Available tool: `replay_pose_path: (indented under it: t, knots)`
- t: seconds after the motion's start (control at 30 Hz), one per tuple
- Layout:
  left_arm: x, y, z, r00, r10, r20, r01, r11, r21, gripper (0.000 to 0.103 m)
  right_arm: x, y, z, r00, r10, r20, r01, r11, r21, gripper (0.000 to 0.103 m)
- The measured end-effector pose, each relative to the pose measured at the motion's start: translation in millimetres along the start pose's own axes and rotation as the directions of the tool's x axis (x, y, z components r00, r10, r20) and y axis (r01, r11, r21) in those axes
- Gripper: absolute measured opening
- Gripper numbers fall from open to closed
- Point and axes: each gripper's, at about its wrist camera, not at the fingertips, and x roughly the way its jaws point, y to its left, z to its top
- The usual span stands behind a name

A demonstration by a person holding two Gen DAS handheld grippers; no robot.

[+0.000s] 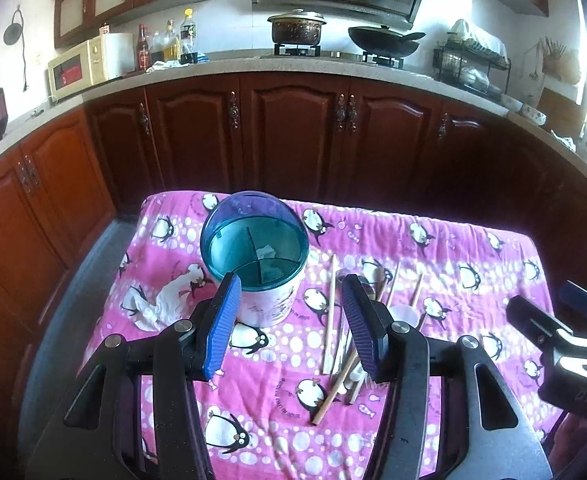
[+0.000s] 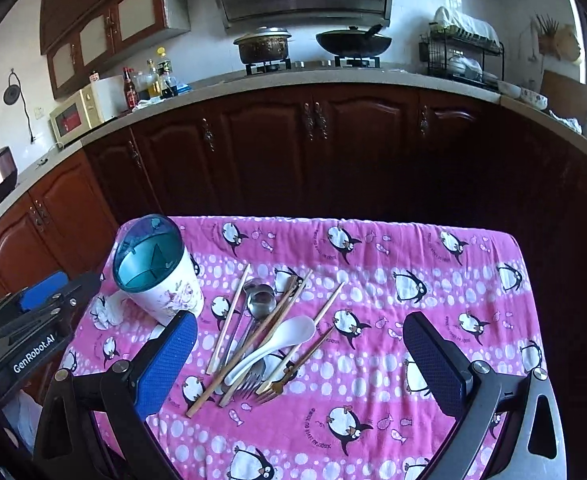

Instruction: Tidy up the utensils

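Pink penguin-print cloth (image 2: 373,264) covers the table that fills the lower half of both views, with dark wooden cabinets (image 2: 277,140) behind it. At the left of the right wrist view stands the utensil holder (image 2: 161,276), a white cup with a blue-green rim and divided compartments; it looks empty of utensils. Just right of it, at centre frame, lies the pile still to be sorted: wooden chopsticks (image 2: 229,316), a white spoon (image 2: 277,344), a metal spoon (image 2: 261,300) and forks (image 2: 253,384), crossed over one another. Most of their long axes run from lower left to upper right, handles and heads mixed.

Right gripper (image 2: 299,360) hangs above the table with its jaws spread wide and nothing between the pads; the pile sits inside the gap, nearer the left pad. Left gripper (image 1: 291,324) is also wide open and empty, and in its own view the holder lies ahead toward its left pad, while the chopsticks (image 1: 329,316) lie near its right pad.

I judge the right hand better placed for the pile. Since the utensils lie almost along its pointing line, closing across them should catch a shaft sideways.
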Motion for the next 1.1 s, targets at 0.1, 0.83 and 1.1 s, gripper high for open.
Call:
replay_pose_path:
  t: [0.1,0.83,1.1]
  knots:
    - [-2.9,-1.6,1.1,1.0,-0.003,0.005,0.002,1.0,0.004,0.052,-4.1,4.3,2.0,1.0,-0.003,0.013,0.003,1.0,-0.004,0.103]
    - [-2.5,-5.2,2.5,1.0,-0.024,-0.007,0.024,1.0,-0.005,0.052,-1.1,3.4,3.0,1.0,-0.006,-0.002,0.006,1.0,0.008,0.103]
    - [-2.6,-5.6,2.3,1.0,-0.025,-0.007,0.025,1.0,-0.004,0.052,-5.0,-1.6,5.3,1.0,-0.018,0.019,0.017,0.999,0.034,0.103]
